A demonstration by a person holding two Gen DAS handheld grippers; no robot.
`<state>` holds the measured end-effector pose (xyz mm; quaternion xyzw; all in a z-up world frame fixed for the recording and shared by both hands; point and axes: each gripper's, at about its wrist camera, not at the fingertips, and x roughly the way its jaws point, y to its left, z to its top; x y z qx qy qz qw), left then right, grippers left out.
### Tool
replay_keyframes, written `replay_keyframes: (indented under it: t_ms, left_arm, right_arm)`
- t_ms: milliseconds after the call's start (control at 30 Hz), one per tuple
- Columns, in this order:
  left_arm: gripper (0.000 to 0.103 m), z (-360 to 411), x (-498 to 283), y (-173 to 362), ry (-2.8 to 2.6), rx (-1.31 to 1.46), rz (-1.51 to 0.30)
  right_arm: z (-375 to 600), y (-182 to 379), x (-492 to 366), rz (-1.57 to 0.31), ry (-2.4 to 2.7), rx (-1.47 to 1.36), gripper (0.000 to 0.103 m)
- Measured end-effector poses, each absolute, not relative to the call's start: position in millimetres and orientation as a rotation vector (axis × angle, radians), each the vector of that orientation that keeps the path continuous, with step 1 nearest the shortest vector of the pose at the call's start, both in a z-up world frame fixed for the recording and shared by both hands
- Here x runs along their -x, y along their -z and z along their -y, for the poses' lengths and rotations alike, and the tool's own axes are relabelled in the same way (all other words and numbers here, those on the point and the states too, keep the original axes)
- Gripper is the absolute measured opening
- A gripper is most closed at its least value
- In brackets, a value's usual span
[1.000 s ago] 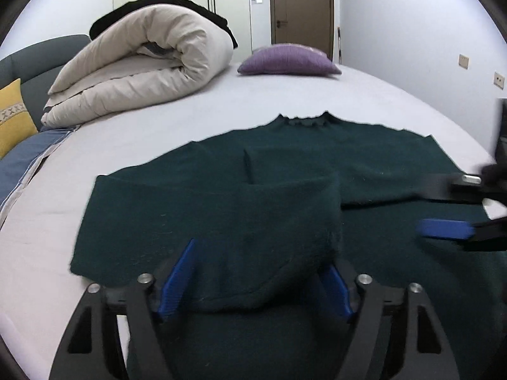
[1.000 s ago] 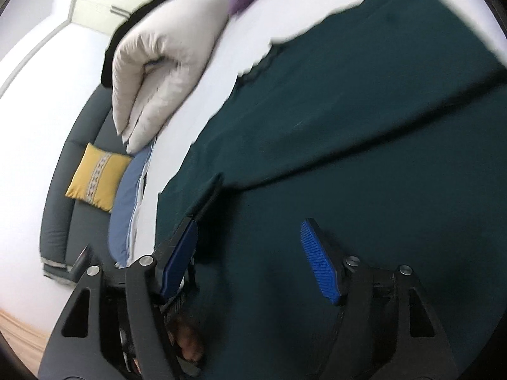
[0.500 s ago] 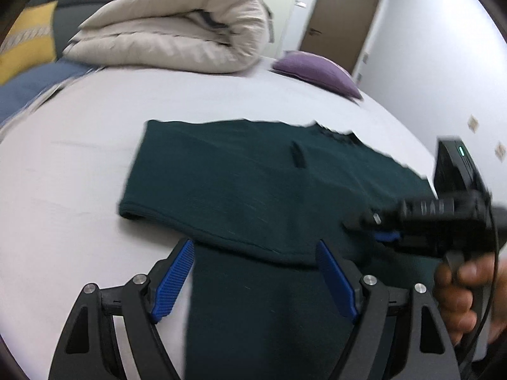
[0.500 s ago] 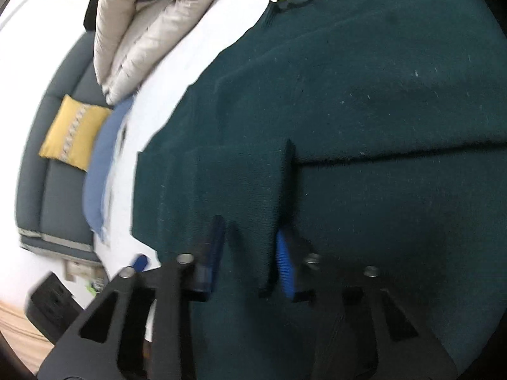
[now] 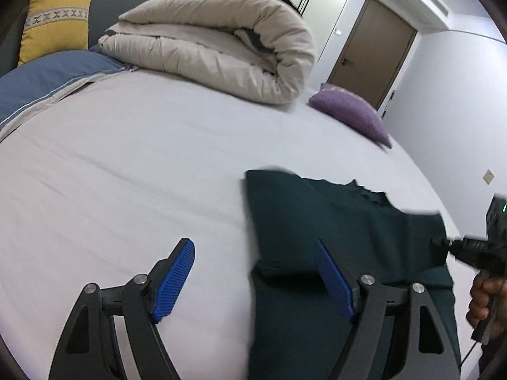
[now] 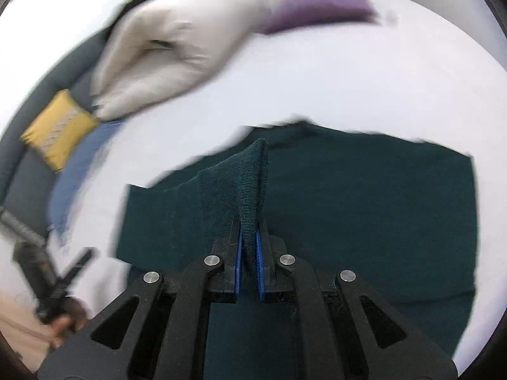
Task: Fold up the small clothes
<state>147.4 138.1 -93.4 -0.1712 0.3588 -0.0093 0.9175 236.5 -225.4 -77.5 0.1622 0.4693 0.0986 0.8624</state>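
White sheets cover the bed (image 5: 133, 171), with a rolled beige duvet (image 5: 215, 47) and a purple pillow (image 5: 351, 117) at its far side and a yellow cushion (image 5: 54, 22) on the grey sofa beyond. On the bed lies the dark green sweater (image 6: 364, 209), now folded narrower than a second ago, when it lay spread wide. The right hand-held gripper (image 6: 249, 247), empty and apart a second ago, is clamped tight on a raised fold of the sweater. The left hand-held gripper (image 5: 256, 281) has pulled back from the fabric and sits wide apart, one finger over bare sheet, the other over the sweater's edge.
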Motion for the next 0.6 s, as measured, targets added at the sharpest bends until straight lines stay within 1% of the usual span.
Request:
replay_keyframes:
  t_ms: [100,133,167,233,267,300,400,467,533,567,600]
  left_arm:
    - [0.079,-136,-173,103,0.011,0.354,-0.781]
    - [0.079,-134,-181,105,0.005,0.350,-0.796]
    - [0.079,-131,-192,108,0.006,0.346,-0.814]
    - [0.079,-125,-207,111,0.002,0.324,-0.833]
    - [0.079,-121,-217,114,-0.007,0.300,-0.847]
    - [0.079,-118,-225,115,-0.015,0.288,-0.857]
    - [0.079,-115,-247,124,-0.033,0.285,-0.890]
    - [0.077,-114,-259,130,-0.032,0.304,-0.907]
    - [0.071,-112,-268,136,-0.028,0.300,-0.924]
    - [0.067,-110,-269,138,-0.028,0.293,-0.926]
    - [0.065,-108,-270,139,-0.024,0.284,-0.922]
  right_arm:
    - [257,116,-249,-1.030,-0.152,-0.449,0.008]
    - [258,121,-249,-1.031,-0.156,-0.470,0.010]
    - [258,125,-249,-1.028,-0.165,-0.482,0.010]
    - [256,132,-247,-1.033,-0.181,-0.480,0.018]
    - [254,135,-248,-1.040,-0.181,-0.479,0.026]
    - [253,138,-250,-1.041,-0.187,-0.486,0.032]
    - [257,144,-248,-1.020,-0.200,-0.529,0.036]
    - [271,152,-241,-1.016,-0.206,-0.571,0.036]
    - [281,155,-238,-1.031,-0.217,-0.561,0.024]
    - [279,156,-239,-1.044,-0.205,-0.526,0.010]
    - [278,158,-239,-1.055,-0.194,-0.494,0.009]
